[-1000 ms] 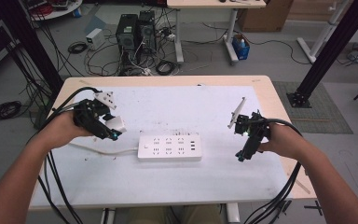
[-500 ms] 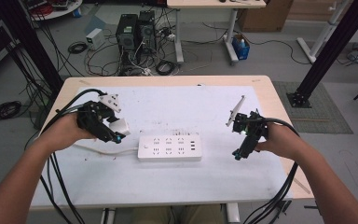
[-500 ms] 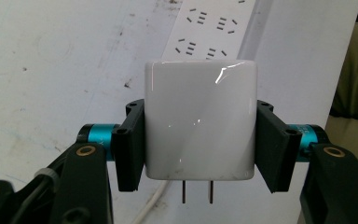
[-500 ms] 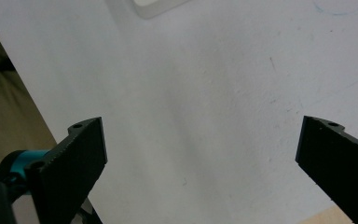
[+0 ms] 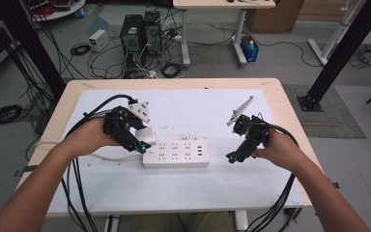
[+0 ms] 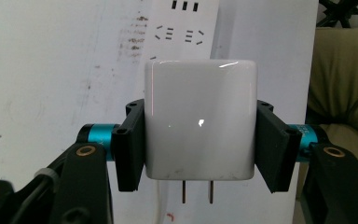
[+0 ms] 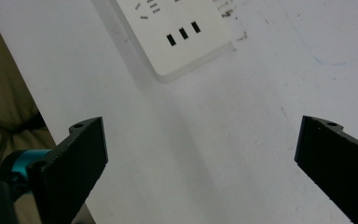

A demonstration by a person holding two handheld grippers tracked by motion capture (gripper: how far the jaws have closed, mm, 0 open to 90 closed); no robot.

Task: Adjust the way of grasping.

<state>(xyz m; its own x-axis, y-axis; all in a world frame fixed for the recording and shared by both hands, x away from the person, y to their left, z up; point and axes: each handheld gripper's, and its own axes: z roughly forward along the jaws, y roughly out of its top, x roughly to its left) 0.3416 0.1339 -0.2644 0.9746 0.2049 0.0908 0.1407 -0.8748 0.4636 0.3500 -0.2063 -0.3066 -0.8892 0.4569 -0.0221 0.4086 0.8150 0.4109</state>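
White charger (image 6: 199,126) clamped between left gripper (image 6: 200,142) jaws, seemingly above power strip (image 5: 176,153)

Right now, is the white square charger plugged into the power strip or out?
Out: the white square charger sits between the left hand-held gripper's jaws, prongs bare.

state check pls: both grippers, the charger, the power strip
left gripper: shut on the white charger.
white charger: clamped between the jaws, two prongs bare, not plugged in.
right gripper: open, empty, above bare table beside the strip.
power strip: flat on the table, sockets up, nothing plugged in.
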